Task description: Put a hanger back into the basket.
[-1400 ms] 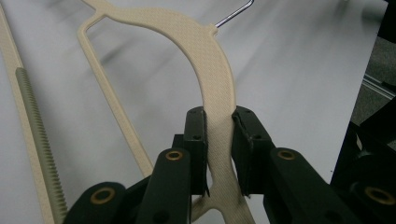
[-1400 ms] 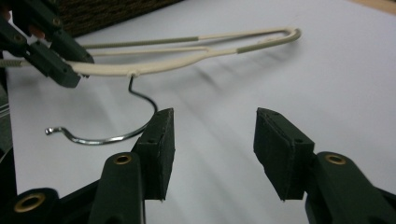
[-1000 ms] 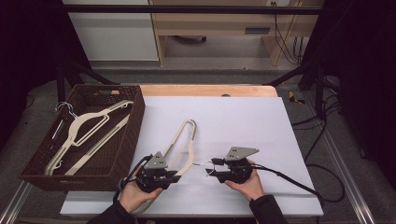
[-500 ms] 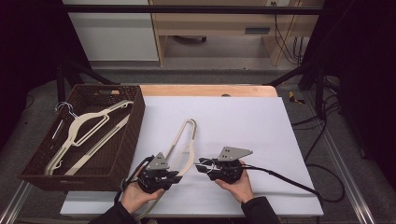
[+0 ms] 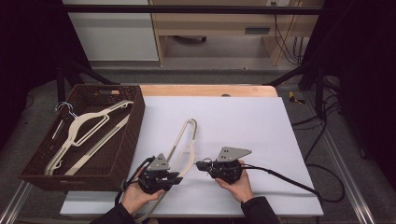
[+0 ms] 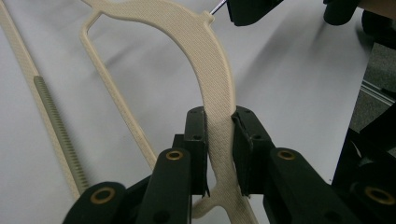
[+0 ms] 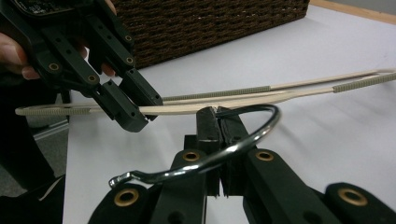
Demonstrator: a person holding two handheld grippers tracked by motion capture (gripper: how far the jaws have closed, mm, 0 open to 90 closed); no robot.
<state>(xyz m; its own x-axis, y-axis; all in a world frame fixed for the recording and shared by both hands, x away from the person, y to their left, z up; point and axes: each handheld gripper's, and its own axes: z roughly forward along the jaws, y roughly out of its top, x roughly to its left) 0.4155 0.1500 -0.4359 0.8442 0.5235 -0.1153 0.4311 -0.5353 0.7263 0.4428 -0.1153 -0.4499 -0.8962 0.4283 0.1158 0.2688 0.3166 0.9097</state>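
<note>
Since a second ago my right gripper [image 5: 201, 165] has slid a little toward the left one, and its jaws have just been closing; they now stand pressed together on the metal hook [image 7: 219, 154] of the cream hanger [image 5: 183, 148], the chrome loop curling over and around them in the right gripper view. My left gripper [image 5: 175, 178] has not shifted: its jaws sit narrowly apart, clamped on the hanger's curved shoulder [image 6: 219, 140], with the flat plastic running up and away from between them. The hanger lies flat on the white sheet [image 5: 243, 121] that covers the bench, its long loop stretching away from both pairs of jaws toward the far edge, where a strip of bare wood [image 5: 205, 90] shows beyond the sheet. Beyond my left jaws stands a dark wicker basket [image 5: 122, 154] at the bench's edge, and inside it rest more cream hangers [image 5: 84, 133] with a wire hook at the far end. The basket and its hangers lie as they did a second ago. Past the bench I see a grey floor, a white cabinet [image 5: 112, 32], a pale wooden shelf unit [image 5: 219, 23] and black cables [image 5: 322, 140] trailing off beside my right gripper's own cable [image 5: 280, 177].
</note>
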